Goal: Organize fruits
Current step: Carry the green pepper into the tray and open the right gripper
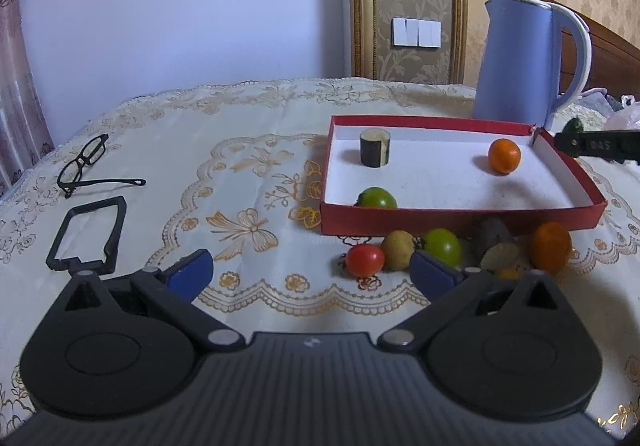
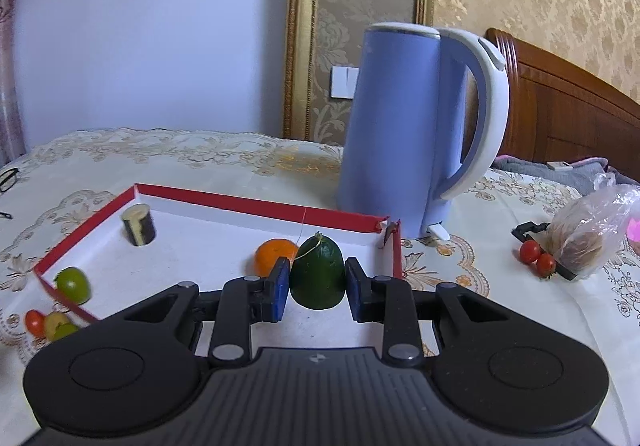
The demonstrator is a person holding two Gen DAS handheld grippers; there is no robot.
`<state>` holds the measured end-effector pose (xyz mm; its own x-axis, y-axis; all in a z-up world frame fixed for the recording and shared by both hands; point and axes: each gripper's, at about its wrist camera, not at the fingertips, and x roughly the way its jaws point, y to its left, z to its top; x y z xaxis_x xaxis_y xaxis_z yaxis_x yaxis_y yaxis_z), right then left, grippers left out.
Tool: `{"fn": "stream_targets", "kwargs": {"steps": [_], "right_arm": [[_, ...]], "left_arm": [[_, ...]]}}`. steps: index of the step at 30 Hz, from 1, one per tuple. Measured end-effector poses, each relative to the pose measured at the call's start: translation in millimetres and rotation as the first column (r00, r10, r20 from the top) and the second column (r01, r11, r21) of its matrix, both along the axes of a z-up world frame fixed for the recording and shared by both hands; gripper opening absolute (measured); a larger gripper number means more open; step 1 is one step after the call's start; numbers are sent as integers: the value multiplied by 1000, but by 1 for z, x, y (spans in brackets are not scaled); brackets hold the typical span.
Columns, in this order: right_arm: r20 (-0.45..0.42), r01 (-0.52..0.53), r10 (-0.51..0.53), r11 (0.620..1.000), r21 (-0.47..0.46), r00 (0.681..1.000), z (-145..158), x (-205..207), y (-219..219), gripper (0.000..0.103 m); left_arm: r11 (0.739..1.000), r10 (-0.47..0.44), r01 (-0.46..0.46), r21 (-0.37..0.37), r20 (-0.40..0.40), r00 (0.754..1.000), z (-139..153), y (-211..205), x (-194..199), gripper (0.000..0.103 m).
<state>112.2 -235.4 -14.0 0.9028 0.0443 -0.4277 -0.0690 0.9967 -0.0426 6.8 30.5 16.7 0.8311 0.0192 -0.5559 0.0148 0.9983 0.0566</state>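
In the left wrist view the left hand-held gripper [image 1: 310, 270] is seen spread wide with nothing between its blue pads. Just beyond it, on the cloth-covered surface [image 1: 240, 150], a row of loose pieces is counted against the near wall of the red tray [image 1: 460, 216] — one red tomato [image 1: 365, 259], one yellowish fruit [image 1: 397, 249], one green fruit [image 1: 442, 247], one cut dark piece [image 1: 498, 246] and one orange [image 1: 551, 247]. Inside the tray three items are shown: a green fruit [image 1: 378, 198], a dark cylinder [image 1: 375, 147] and an orange [image 1: 504, 156].

Only the right wrist view shows the right hand-held gripper [image 2: 317, 286] pinching a dark green fruit [image 2: 317, 274] over the tray's near right part — and, further right, two small tomatoes [image 2: 538, 256] beside a plastic bag [image 2: 588, 234]. One blue kettle [image 2: 404, 134] stands behind the tray.
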Motion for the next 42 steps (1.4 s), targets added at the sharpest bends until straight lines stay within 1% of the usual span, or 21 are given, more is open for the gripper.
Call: {"fn": "stream_targets", "kwargs": {"steps": [9, 16, 25, 28, 29, 30, 31, 32, 34, 37, 39, 42], "right_arm": [[-28, 21, -21, 1000, -1, 999, -10, 22, -2, 29], [-45, 51, -51, 999, -6, 998, -16, 39, -4, 29], [-77, 62, -63, 998, -4, 995, -25, 48, -5, 29], [-72, 68, -69, 998, -4, 995, -24, 46, -6, 29], [-70, 69, -69, 998, -5, 995, -23, 46, -7, 31], [-68, 65, -65, 998, -2, 996, -22, 45, -7, 38], [-64, 64, -63, 998, 1, 996, -21, 44, -8, 46], [-55, 66, -66, 998, 0, 996, -20, 43, -8, 47], [-46, 74, -74, 997, -5, 996, -16, 39, -8, 47], [-23, 65, -64, 998, 21, 998, -6, 22, -10, 47], [18, 44, -45, 998, 34, 999, 3, 2, -9, 47], [78, 11, -15, 998, 60, 997, 13, -31, -7, 47]], "left_arm": [[1000, -28, 28, 3, -7, 1000, -4, -5, -1, 103], [999, -28, 28, -16, -17, 999, -6, 1, 0, 103], [999, -36, 36, -3, -11, 999, -7, 2, 3, 103], [999, -41, 41, 2, -13, 999, -8, 3, 5, 103], [999, -40, 40, 4, -15, 999, -9, 4, 6, 103], [999, -38, 38, 5, -17, 999, -9, 4, 6, 103], [999, -36, 36, 5, -17, 999, -8, 4, 7, 103], [999, -37, 37, 6, -17, 999, -9, 3, 6, 103], [999, -45, 45, 13, -16, 999, -9, 3, 6, 103], [997, -72, 73, 32, -27, 997, -11, 1, 8, 103], [995, -88, 89, 35, -33, 996, -13, 2, 10, 103], [995, -89, 90, 43, -34, 995, -14, 4, 14, 103]]}}
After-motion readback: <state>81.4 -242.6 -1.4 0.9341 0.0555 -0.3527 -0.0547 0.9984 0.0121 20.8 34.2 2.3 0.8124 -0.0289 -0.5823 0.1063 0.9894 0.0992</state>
